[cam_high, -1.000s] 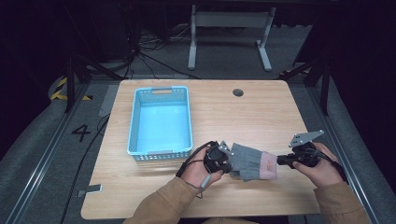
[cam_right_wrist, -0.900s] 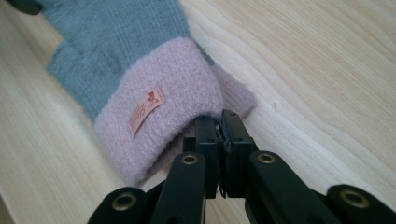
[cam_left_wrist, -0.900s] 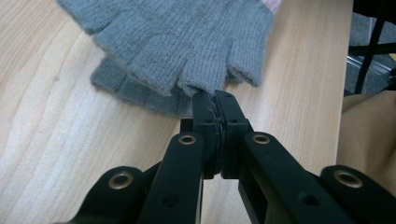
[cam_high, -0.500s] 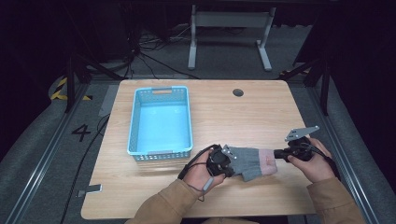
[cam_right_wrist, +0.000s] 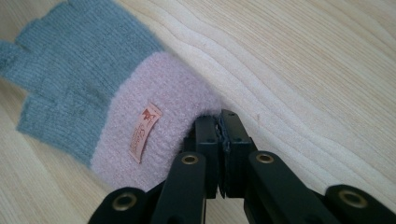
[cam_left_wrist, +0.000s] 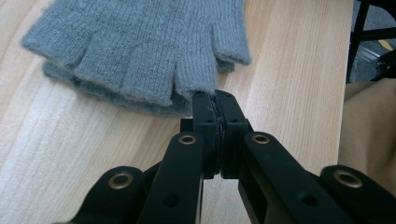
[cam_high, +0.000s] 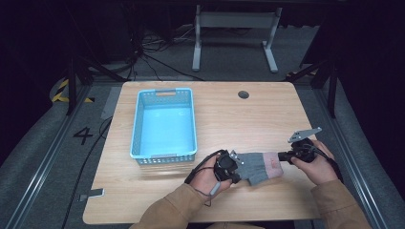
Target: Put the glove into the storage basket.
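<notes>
A grey fingerless knit glove [cam_high: 258, 165] with a pink fuzzy cuff [cam_right_wrist: 159, 116] lies stretched across the near right part of the wooden table [cam_high: 239, 119]. My left gripper [cam_high: 238, 168] is shut on the glove's finger end; in the left gripper view its jaws [cam_left_wrist: 215, 100] pinch the edge of one grey finger stub [cam_left_wrist: 196, 79]. On the other end my right gripper [cam_high: 282, 156] is shut on the cuff, with the pink edge caught at the jaw tips [cam_right_wrist: 219, 119]. A small orange label [cam_right_wrist: 142, 133] sits on the cuff.
A light blue plastic basket [cam_high: 136, 124] stands on the left half of the table, its inside bare. A round cable hole [cam_high: 243, 94] is at the far middle. Dark floor, cables and a desk frame [cam_high: 234, 28] lie beyond the table.
My right hand has sunk a little toward the table with the cuff. The glove now lies lower and flatter between the two grippers. The left gripper has hardly moved.
</notes>
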{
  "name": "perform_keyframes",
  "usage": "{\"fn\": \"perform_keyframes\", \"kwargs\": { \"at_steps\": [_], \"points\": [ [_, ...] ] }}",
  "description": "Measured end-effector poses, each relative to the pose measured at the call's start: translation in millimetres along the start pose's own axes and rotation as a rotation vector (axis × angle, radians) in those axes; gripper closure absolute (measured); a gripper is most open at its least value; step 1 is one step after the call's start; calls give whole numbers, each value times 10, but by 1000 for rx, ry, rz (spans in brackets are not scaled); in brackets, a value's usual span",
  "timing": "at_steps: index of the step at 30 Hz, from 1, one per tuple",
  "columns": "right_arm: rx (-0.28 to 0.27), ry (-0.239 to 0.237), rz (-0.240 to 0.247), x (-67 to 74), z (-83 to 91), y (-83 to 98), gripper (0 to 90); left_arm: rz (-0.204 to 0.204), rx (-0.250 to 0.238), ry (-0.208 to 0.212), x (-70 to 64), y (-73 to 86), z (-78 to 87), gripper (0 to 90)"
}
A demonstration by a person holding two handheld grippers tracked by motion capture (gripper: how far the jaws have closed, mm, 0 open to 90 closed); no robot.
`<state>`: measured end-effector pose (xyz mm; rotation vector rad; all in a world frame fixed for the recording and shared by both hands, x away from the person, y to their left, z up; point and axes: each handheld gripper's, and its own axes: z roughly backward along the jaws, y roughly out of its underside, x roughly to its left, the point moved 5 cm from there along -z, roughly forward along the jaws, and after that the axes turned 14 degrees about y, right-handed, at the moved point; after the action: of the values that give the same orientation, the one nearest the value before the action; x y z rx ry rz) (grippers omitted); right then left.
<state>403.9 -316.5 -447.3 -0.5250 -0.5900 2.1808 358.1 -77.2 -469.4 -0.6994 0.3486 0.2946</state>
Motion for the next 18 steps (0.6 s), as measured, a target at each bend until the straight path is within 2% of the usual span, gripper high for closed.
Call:
{"fn": "perform_keyframes", "kwargs": {
  "at_steps": [11,18],
  "points": [
    [-14,19,-23,-31,-60,-9,889,19,12,-7,68,25,-37,895],
    [-13,22,-9,-2,-145,-11,885,27,28,-7,72,49,-65,897]
  ]
}}
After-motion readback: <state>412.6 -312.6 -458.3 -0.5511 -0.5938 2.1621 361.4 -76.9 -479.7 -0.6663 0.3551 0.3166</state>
